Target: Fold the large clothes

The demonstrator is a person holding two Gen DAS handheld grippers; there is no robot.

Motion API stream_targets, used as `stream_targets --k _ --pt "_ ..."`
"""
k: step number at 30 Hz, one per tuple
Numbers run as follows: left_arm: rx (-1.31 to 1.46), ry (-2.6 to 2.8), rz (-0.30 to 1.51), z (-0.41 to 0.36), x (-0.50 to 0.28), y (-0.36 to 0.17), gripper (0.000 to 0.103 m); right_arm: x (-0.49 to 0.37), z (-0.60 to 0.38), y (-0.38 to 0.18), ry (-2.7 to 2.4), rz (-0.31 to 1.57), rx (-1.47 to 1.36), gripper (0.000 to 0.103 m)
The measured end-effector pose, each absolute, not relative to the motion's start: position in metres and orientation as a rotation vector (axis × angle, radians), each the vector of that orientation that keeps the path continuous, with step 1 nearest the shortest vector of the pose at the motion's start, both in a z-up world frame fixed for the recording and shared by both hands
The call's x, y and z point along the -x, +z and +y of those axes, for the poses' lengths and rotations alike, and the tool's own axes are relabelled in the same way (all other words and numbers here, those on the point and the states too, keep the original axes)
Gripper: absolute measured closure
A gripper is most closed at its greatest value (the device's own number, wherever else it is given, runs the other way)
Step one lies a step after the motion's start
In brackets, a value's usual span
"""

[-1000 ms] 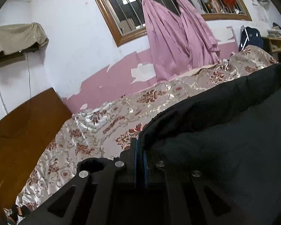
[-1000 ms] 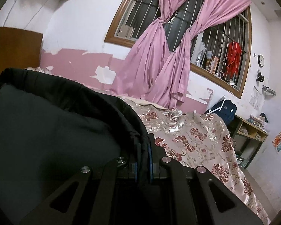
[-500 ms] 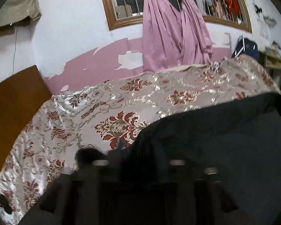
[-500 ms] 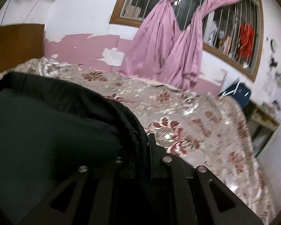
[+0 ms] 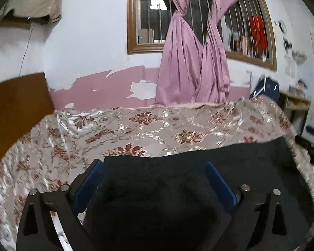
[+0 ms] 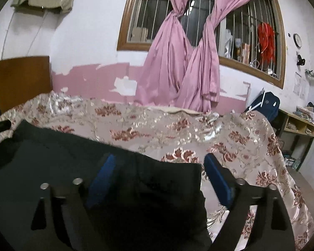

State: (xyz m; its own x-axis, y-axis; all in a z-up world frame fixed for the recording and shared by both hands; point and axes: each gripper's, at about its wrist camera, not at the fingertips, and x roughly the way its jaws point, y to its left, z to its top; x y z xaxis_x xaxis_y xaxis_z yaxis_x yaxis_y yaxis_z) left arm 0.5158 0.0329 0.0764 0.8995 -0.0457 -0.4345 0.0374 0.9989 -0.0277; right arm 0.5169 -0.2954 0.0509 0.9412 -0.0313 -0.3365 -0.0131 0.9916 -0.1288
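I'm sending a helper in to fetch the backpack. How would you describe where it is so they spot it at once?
Start at the barred window with the pink curtains. Below its right end, past the far corner of the bed, the backpack stands beside a wooden shelf. It is dark blue with white trim.

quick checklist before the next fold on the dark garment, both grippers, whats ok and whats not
1. Left gripper let go: ok, jaws opening, blue pads apart, dark garment lying between them unpinched.
2. Right gripper let go: ok, jaws opening, cloth under them, not clamped.
3. Garment laid on the floral bedspread: ok, far edge lies roughly straight.
4. Corner at right gripper square: ok.
5. Room on the bedspread beyond the garment: ok.
6. Near edge of garment aligned: cannot tell, hidden below both views.
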Motion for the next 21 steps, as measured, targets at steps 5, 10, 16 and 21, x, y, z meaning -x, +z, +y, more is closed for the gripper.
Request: stream_targets --k 5,10,16,21 --pt "0.069 -0.081 0.477 0.030 -0.500 0.064 0.001 -0.495 -0.297 0.058 0.038 0.332 0.079 0.009" --pt "-0.025 -0.108 0.525 0.011 -0.491 0.034 0.001 -0.485 -0.286 0.030 0.158 0.417 0.076 0.009" --pt "-0.070 -0.115 0.555 -0.002 -0.499 0.016 0.001 -0.488 -0.267 -0.001 0.222 0.475 0.136 0.009" --pt "-0.059 -0.091 0.593 -0.002 -0.520 0.012 0.001 -0.507 -0.256 -0.014 0.222 0.515 0.128 0.009"
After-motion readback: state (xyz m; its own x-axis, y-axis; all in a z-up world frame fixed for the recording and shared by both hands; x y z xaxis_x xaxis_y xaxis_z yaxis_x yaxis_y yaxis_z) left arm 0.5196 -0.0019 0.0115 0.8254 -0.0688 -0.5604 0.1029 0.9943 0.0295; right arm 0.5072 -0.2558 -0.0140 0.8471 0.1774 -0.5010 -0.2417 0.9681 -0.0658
